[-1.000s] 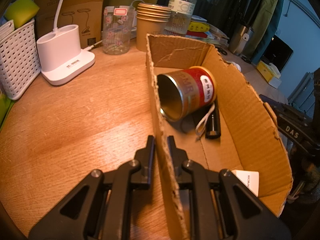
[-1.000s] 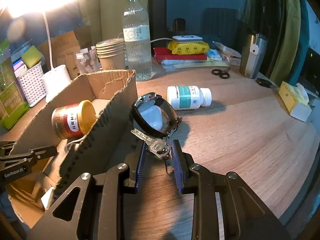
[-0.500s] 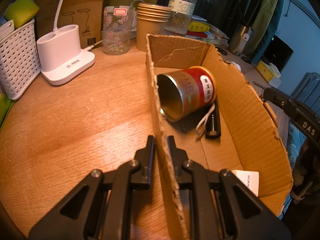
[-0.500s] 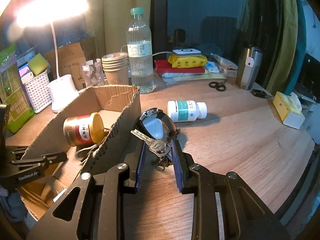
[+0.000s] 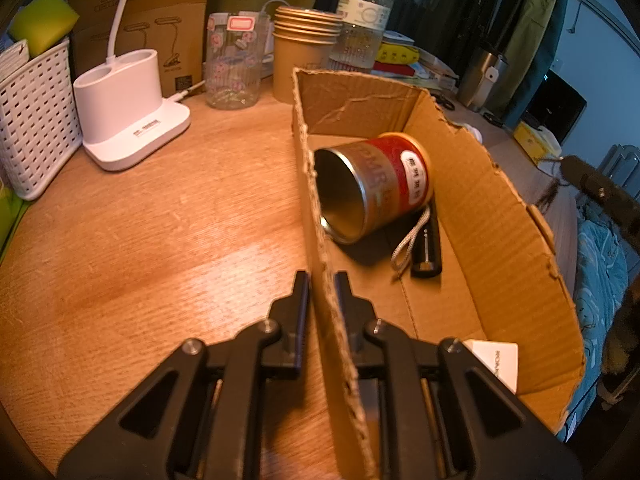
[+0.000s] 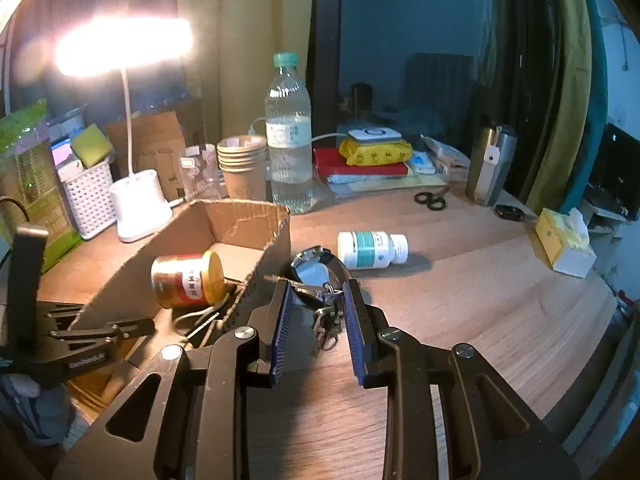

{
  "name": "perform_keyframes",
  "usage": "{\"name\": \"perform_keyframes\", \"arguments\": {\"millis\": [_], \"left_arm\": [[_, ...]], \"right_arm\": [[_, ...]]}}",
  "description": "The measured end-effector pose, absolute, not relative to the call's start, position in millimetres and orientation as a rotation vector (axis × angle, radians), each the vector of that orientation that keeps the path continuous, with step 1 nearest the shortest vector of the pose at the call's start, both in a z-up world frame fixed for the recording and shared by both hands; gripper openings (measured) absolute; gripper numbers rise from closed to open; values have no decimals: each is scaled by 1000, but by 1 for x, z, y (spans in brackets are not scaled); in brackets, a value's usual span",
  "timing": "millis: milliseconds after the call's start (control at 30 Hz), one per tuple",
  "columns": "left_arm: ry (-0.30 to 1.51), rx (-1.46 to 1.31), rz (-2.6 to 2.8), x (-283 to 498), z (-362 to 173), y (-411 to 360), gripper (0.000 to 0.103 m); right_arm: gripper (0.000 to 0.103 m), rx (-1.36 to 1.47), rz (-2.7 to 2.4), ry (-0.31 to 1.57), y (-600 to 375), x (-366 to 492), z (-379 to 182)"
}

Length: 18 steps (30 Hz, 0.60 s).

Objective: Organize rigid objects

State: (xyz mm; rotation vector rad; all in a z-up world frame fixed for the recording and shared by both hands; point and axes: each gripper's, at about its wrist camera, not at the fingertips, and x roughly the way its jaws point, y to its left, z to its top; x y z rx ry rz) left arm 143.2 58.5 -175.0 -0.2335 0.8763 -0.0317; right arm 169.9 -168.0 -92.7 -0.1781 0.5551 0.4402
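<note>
Left wrist view: left gripper (image 5: 321, 280) is clamped on the near wall of the cardboard box (image 5: 492, 216), which holds 1 red tin (image 5: 380, 184) on its side. Right wrist view: right gripper (image 6: 316, 312) pinches a key bunch (image 6: 326, 316) with a round mirror (image 6: 316, 270), just beside the box; a white pill bottle (image 6: 372, 250) lies beyond on the table (image 6: 480, 300).

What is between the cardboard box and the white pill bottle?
In the right wrist view, a round shiny mirror with keys hanging from it, held by the right gripper, between box and pill bottle.
</note>
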Motion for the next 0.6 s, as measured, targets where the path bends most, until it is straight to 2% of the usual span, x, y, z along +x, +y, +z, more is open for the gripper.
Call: {"name": "perform_keyframes", "arguments": {"millis": [33, 333, 600], "left_arm": [[876, -233, -32, 143, -175, 59, 14], [876, -233, -32, 143, -175, 59, 14], [876, -233, -32, 143, -175, 59, 14]], "right_arm": [[4, -181, 442, 550, -167, 168, -90], [4, -194, 455, 522, -165, 158, -82], [4, -194, 429, 644, -165, 189, -120]]}}
